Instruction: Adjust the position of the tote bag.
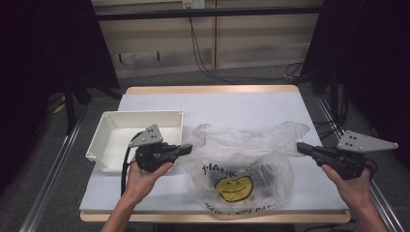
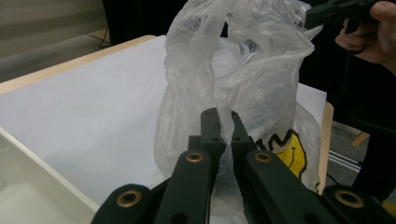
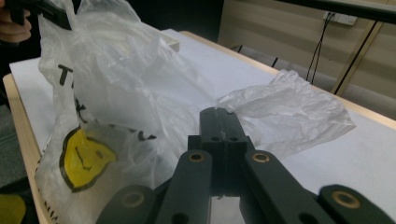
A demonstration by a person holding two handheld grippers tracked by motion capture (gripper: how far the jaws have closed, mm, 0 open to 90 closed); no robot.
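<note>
Dark contents inside the plastic bag [image 1: 241,164] stay indistinct.

Table evenly lit from above — surroundings dark, gripper views slightly soft.

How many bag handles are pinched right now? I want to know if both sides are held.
2. Left gripper pinches the plastic bag at its left handle; right gripper pinches its right handle.
</note>
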